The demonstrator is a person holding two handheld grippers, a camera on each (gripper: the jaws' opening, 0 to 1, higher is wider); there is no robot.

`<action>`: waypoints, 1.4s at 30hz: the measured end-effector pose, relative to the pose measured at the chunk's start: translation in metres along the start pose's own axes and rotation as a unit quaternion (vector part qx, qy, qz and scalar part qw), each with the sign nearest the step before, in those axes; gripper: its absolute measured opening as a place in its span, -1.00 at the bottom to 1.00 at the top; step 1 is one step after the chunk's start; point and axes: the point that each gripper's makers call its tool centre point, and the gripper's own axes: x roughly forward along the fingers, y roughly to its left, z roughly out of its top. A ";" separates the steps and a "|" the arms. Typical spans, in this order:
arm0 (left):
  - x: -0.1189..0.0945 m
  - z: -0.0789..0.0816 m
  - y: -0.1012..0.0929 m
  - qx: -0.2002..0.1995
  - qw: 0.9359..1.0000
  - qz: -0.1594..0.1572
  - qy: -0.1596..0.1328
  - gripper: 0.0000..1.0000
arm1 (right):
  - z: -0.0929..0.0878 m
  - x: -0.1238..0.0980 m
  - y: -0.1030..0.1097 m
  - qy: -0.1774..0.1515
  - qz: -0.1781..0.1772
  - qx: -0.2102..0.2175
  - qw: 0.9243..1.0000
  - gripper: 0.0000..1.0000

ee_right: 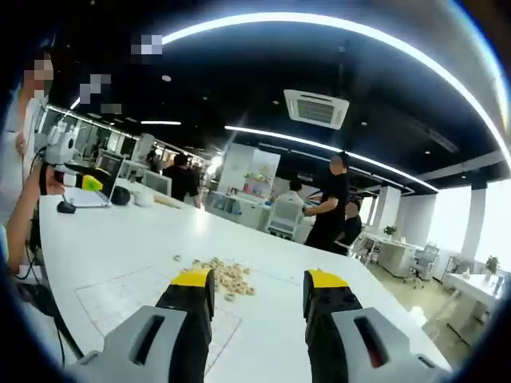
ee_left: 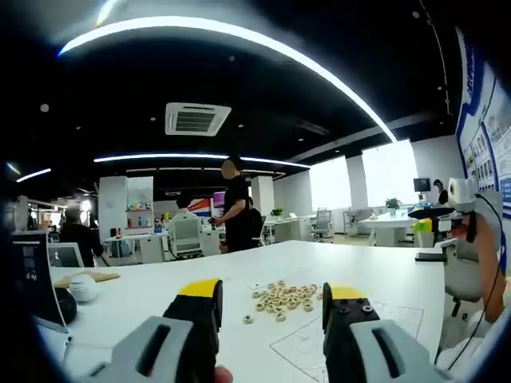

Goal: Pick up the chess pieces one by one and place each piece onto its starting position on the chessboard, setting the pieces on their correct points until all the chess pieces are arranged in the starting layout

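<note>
An open office has a dark ceiling point(ee_left: 263, 96) with curved light strips point(ee_left: 239, 36) and an air vent point(ee_right: 317, 108). Bright windows point(ee_left: 390, 171) line the far wall behind white desks point(ee_left: 391, 226) and chairs point(ee_left: 322, 222).

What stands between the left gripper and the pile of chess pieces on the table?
Nothing visible does. The left gripper is open, and only bare white table lies between its jaws and the pile of chess pieces, beside the chessboard sheet.

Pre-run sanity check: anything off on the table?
Only the expected mess: the small round beige chess pieces lie in a loose heap off the thin printed chessboard sheet on the white table. No spill or damage visible.
</note>
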 end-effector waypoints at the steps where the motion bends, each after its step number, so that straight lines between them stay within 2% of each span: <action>1: 0.001 0.000 -0.001 -0.004 1.000 -0.004 -0.002 0.03 | 0.000 0.000 0.000 0.000 0.000 0.001 1.000 -0.09; 7: 0.005 -0.003 -0.006 -0.018 1.000 -0.014 -0.003 0.03 | -0.003 -0.002 -0.005 0.004 -0.006 0.003 1.000 -0.10; 11: 0.012 -0.008 -0.001 -0.040 0.999 -0.019 0.000 0.01 | -0.001 -0.003 -0.002 0.002 -0.002 0.001 1.000 -0.09; 19: 0.054 -0.029 0.020 -0.042 0.998 -0.013 0.041 -0.05 | 0.001 -0.003 0.001 -0.001 0.004 0.000 1.000 -0.09; 24: 0.099 -0.055 0.037 -0.032 0.997 -0.013 0.072 -0.07 | 0.003 -0.005 0.000 -0.004 0.004 0.000 1.000 -0.09; 28: 0.127 -0.072 0.047 -0.011 0.996 -0.009 0.085 -0.11 | 0.004 -0.006 -0.002 -0.006 0.003 -0.001 1.000 -0.09; 31: 0.143 -0.085 0.049 -0.029 0.995 -0.021 0.097 -0.15 | 0.004 -0.005 -0.003 -0.007 0.003 0.000 1.000 -0.09; 32: 0.155 -0.093 0.049 -0.050 0.993 -0.025 0.100 -0.16 | 0.004 -0.005 -0.002 -0.006 0.004 0.001 1.000 -0.09; 37: 0.183 -0.122 0.054 -0.051 0.991 -0.017 0.119 -0.29 | 0.004 -0.006 -0.003 -0.008 0.006 0.003 1.000 -0.10; 42: 0.199 -0.149 0.061 -0.055 0.988 -0.003 0.146 -0.31 | 0.009 -0.008 0.001 -0.016 0.021 0.010 1.000 -0.08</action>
